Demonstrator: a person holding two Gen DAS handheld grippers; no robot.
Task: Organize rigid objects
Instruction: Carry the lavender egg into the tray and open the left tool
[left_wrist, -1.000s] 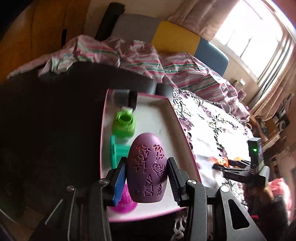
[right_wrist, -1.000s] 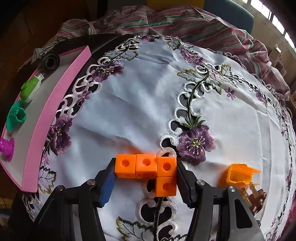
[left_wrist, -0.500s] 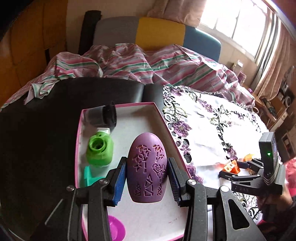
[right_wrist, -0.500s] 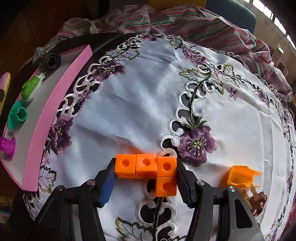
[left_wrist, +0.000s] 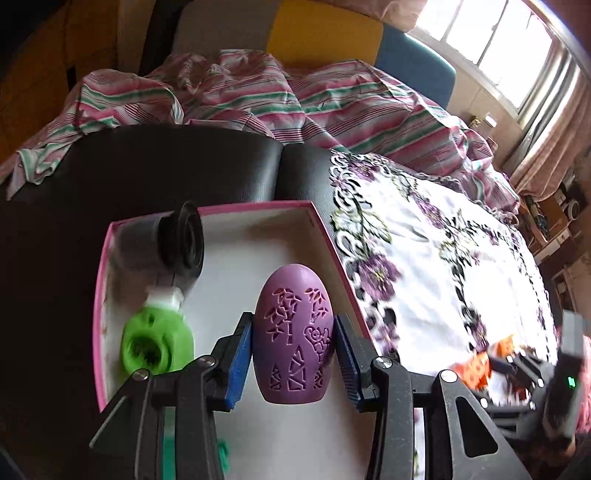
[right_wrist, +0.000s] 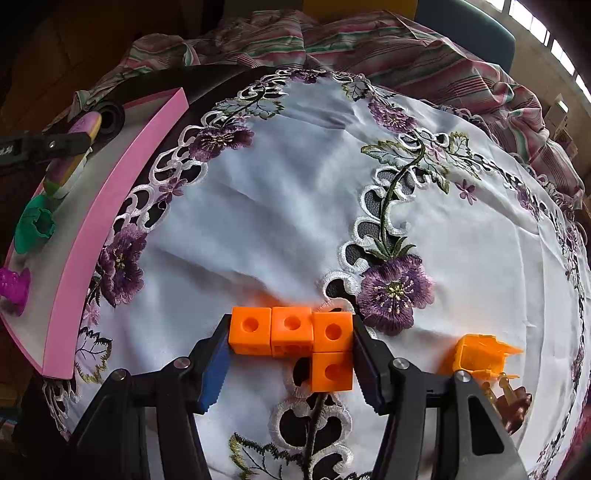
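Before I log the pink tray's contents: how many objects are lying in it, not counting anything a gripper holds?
4. Black cylinder at the far corner, green piece next, then teal piece, then magenta piece nearest. The left gripper may hide more.

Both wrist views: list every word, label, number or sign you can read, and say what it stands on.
No readable text in either view.
Purple egg-shaped case: cut-out plants and triangles, no letters.
Left tongs' arm: white marks at the picture's left edge, too cropped to read.
Orange cube block: round holes only.
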